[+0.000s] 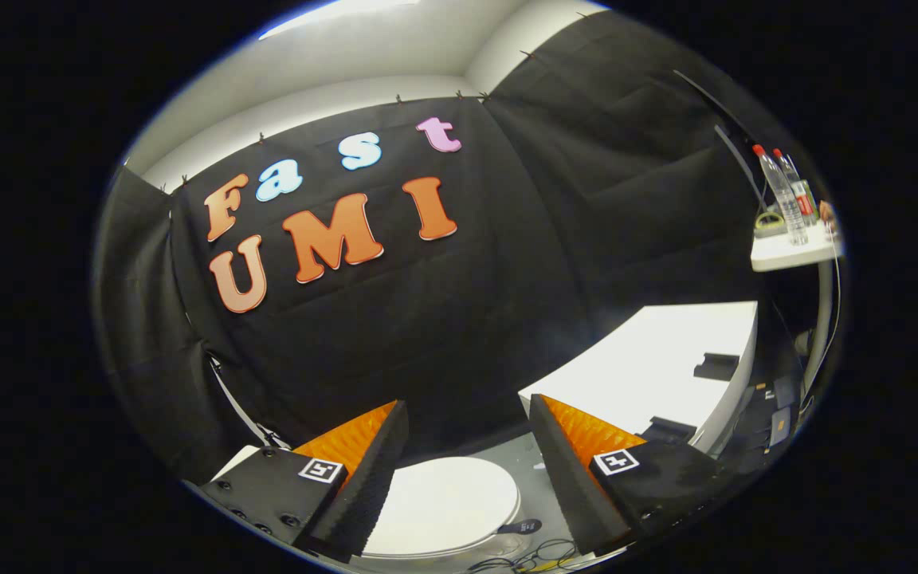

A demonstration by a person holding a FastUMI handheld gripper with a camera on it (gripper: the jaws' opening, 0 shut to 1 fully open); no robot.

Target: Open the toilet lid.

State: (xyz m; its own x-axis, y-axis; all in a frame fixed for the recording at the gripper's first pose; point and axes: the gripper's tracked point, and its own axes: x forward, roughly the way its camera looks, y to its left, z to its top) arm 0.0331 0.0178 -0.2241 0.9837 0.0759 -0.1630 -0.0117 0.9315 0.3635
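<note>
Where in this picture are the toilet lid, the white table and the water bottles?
toilet lid (447,502): gripper view, middle of its closed white top, between the open gripper (467,434) fingers.
white table (658,363): gripper view, bare tabletop, beyond the fingers.
water bottles (782,195): gripper view, the nearer bottle's body, on a small shelf.

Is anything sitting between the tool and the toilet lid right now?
Nothing visible. The tool is open, its fingers spread apart, and the closed white toilet lid lies in the gap between them, below, with only open space between. The white table stands off to the side.
</note>
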